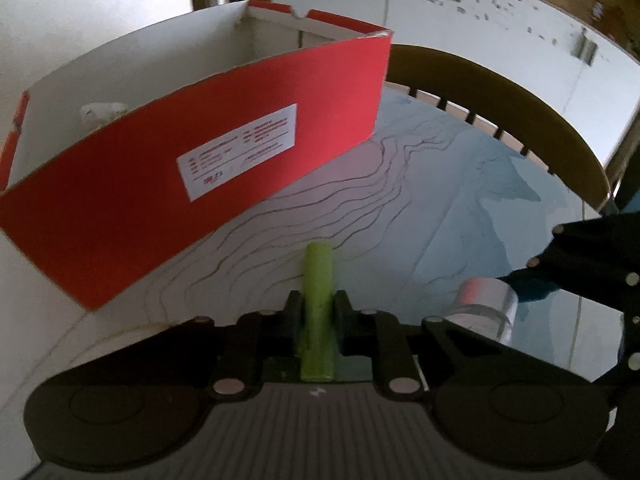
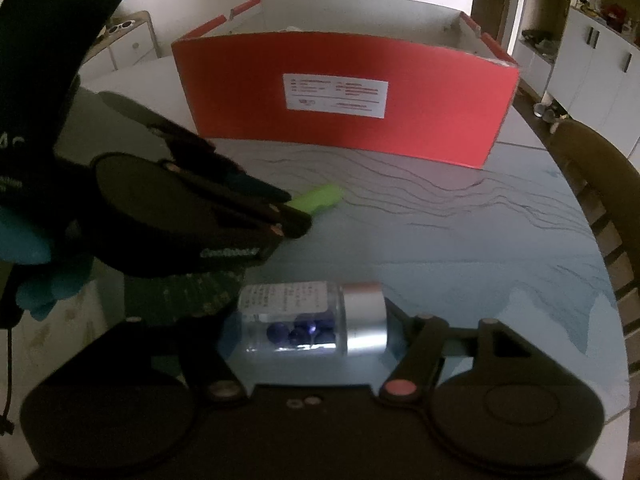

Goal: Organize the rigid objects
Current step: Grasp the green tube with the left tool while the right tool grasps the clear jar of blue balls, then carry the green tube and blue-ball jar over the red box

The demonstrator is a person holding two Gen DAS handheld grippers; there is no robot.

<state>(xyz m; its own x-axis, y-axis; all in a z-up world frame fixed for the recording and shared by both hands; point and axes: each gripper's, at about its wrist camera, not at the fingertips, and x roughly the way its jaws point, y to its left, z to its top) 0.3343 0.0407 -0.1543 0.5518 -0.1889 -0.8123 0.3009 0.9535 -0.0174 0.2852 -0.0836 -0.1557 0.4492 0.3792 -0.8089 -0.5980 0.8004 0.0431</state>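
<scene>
My left gripper (image 1: 318,300) is shut on a green cylinder (image 1: 317,296) and holds it over the table, in front of the open red box (image 1: 200,168). In the right wrist view the left gripper (image 2: 296,216) shows at the left with the green cylinder (image 2: 320,198) sticking out. My right gripper (image 2: 308,320) is shut across a clear bottle (image 2: 296,320) with a silver cap and blue beads inside, lying sideways between its fingers. The red box (image 2: 360,100) stands behind. The bottle's cap (image 1: 480,300) and the right gripper show at the right of the left wrist view.
The round table (image 2: 460,240) has a marbled white and blue top. A dark wooden chair (image 1: 500,92) stands at its far right edge. White cabinets (image 2: 592,64) line the wall behind. Something white (image 1: 102,112) lies inside the box.
</scene>
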